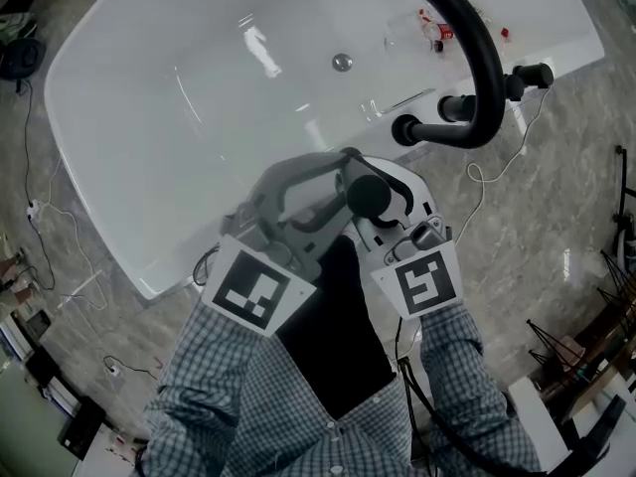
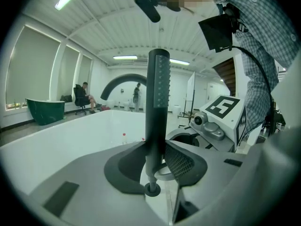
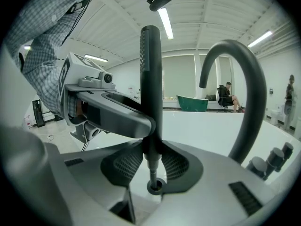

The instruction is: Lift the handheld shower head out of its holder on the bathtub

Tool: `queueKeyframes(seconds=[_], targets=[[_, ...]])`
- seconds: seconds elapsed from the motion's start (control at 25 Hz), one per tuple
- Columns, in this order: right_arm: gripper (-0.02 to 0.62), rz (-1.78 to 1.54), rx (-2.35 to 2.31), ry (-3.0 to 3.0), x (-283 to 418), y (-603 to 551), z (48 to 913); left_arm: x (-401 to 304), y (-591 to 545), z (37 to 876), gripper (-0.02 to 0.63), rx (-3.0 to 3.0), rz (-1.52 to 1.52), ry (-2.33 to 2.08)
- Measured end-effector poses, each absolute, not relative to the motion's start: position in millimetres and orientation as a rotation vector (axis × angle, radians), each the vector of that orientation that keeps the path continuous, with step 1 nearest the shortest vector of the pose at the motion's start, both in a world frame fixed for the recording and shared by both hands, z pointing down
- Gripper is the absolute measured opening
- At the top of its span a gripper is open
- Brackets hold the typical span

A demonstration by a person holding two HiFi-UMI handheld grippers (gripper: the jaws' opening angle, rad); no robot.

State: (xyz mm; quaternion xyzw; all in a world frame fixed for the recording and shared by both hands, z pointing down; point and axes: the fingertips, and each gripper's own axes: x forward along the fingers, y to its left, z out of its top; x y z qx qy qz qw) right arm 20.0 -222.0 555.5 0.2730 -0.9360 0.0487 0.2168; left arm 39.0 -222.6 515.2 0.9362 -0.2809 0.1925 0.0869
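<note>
White showroom bathtub (image 1: 119, 167) is lying under the rig, and I am looking steeply down at its near rim, with the black arched faucet (image 1: 477, 48) curving up at about 2 o'clock from my hands.

Both tools are on the same object. The left gripper (image 2: 155, 150) is clamping the black stick-shaped shower head (image 2: 158, 98) low on its body, pads pressing it from either side. The right gripper (image 3: 151, 147) is pinching it at much the same height from the opposite side, so neither hand is sitting nearer than the other.

What matters for the pull is the axis. In both gripper views the shower head is standing upright, running from 12 o'clock down to 6 o'clock. Its narrow lower stem is reaching toward the round holder (image 3: 154, 186), which is sitting directly at 6 o'clock below the pads. I cannot tell whether the stem tip is inside that ring or just above it.

I am judging that the coming move has to go straight toward 12 o'clock along that axis. Any lean toward the faucet side would be risking a snag of the stem on the ring.
</note>
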Motion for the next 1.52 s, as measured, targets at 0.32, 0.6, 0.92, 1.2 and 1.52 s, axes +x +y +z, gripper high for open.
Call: queueKeyframes(seconds=[0.32, 0.6, 0.92, 1.2, 1.52], targets=[[0.121, 0.104, 0.789, -2.596, 18, -215, 508, 36, -214, 469, 0.126, 2.815, 0.552, -0.834], [0.121, 0.097, 0.842, -2.636, 17, -214, 462, 37, -211, 426, 0.126, 2.849, 0.542, -0.822], [0.121, 0.063, 0.862, -2.648, 15, -212, 405, 36, -207, 370, 0.124, 2.903, 0.546, -0.799], [0.121, 0.041, 0.905, -2.676, 18, -206, 355, 40, -199, 322, 0.124, 2.932, 0.517, -0.810], [0.121, 0.014, 0.940, -2.710, 26, -197, 302, 49, -187, 272, 0.124, 2.974, 0.514, -0.813]])
